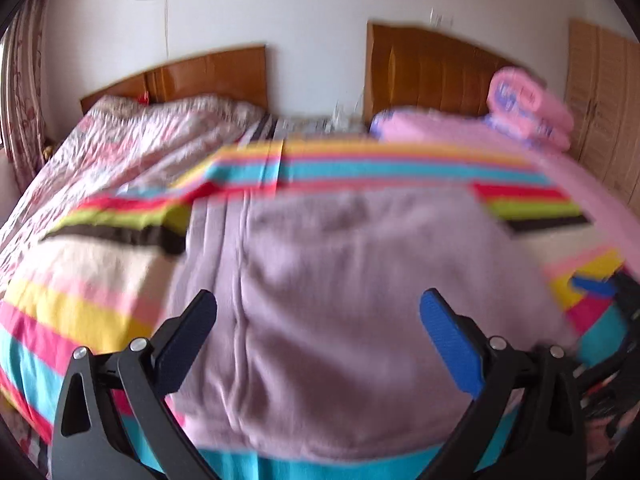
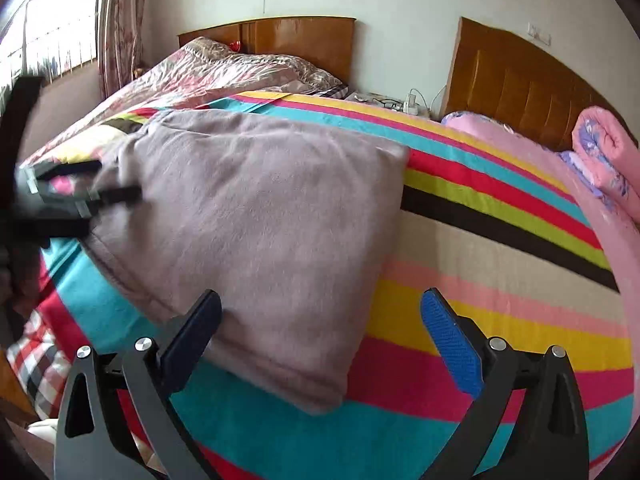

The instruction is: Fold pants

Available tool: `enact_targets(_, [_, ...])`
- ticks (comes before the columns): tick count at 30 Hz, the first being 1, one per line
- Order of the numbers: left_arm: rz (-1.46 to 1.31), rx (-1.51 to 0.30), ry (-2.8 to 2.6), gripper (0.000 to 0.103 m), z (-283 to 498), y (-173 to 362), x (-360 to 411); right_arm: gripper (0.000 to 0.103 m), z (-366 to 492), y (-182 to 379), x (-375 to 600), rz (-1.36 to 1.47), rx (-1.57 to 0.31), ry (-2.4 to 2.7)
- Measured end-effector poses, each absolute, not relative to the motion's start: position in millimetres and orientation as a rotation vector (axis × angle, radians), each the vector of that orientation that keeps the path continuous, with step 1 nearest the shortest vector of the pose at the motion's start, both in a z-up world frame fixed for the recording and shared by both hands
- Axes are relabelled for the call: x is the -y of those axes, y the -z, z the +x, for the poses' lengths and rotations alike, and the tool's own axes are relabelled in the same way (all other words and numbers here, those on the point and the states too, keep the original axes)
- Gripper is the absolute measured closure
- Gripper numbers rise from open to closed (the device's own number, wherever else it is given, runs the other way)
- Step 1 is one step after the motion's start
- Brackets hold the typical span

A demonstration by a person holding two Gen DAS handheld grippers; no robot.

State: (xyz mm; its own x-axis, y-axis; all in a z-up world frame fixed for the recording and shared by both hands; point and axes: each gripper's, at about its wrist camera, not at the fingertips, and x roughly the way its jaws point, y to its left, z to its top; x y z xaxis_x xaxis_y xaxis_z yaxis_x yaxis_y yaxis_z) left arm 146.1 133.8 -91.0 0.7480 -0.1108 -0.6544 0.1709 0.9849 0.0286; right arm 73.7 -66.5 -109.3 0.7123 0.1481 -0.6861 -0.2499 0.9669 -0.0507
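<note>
The mauve fleece pants [image 1: 352,300] lie folded into a thick rectangle on the striped bedspread [image 1: 80,320], also in the right wrist view [image 2: 256,232]. My left gripper [image 1: 318,340] is open, its fingers spread over the near edge of the pants, holding nothing. It also shows blurred at the left of the right wrist view [image 2: 96,188], at the pants' left edge. My right gripper [image 2: 320,340] is open and empty above the near right corner of the pants. It shows at the right edge of the left wrist view [image 1: 600,284].
The striped bedspread [image 2: 500,280] covers the bed. A floral quilt [image 1: 132,140] lies at the far left. A rolled pink blanket [image 2: 604,160] sits by the wooden headboard [image 2: 520,76]. A window and curtain [image 2: 120,20] are at the left.
</note>
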Motion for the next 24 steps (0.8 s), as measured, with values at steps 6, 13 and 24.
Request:
enact_targets(6, [0.183,-0.626,0.080,0.001,91,88,-126,0.006,14,75,87,-0.124,-0.582,-0.232])
enact_targets(13, [0.060,-0.440,0.057,0.001,4,23,-121,0.005,-69,59,118,-0.078,-0.489,-0.268])
enact_targets(24, [0.145,-0.479,0.086,0.001,-46,38,-80,0.005,-96,65,118,-0.036,-0.493,-0.223])
